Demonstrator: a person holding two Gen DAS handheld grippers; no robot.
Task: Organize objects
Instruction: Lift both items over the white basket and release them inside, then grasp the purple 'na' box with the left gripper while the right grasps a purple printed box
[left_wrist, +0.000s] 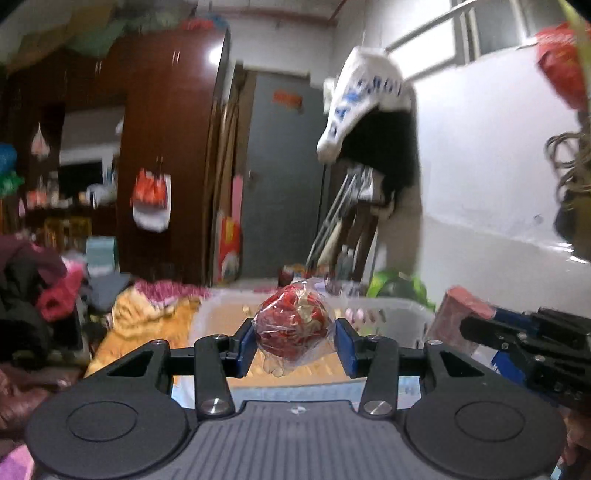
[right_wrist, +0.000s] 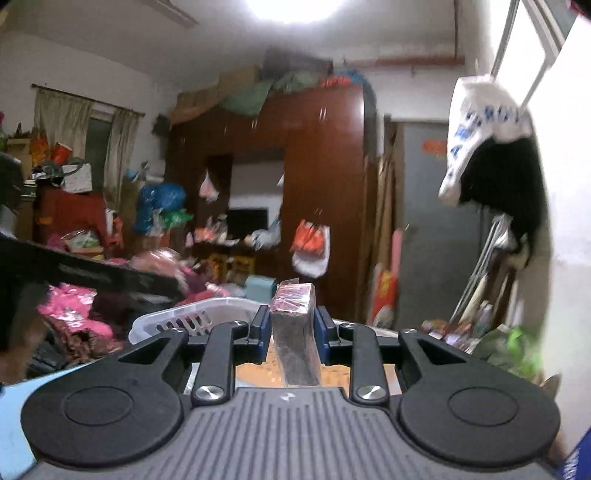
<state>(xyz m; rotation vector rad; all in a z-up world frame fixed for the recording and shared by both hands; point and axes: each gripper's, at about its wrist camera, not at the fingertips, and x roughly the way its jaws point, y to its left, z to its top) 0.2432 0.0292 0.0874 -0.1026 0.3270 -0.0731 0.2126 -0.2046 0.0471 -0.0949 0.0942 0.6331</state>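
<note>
Crinkly plastic wraps the red snack bag (left_wrist: 291, 325) clamped in my left hand-held gripper (left_wrist: 294, 341); I judge it light, soft and slippery, best squeezed mid-bulge. My right hand-held gripper (right_wrist: 291, 326) pinches a stiff red box (right_wrist: 293, 299) by its sides. Both hang above the white basket (left_wrist: 391, 314).

Cluttered home bedroom: wardrobe (right_wrist: 317, 192), clothes (left_wrist: 48, 295)

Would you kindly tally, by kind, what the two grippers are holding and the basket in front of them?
Clear bag of red pieces, in the left gripper: 1
Red box, in the right gripper: 1
White basket: 1
Total: 3
</note>
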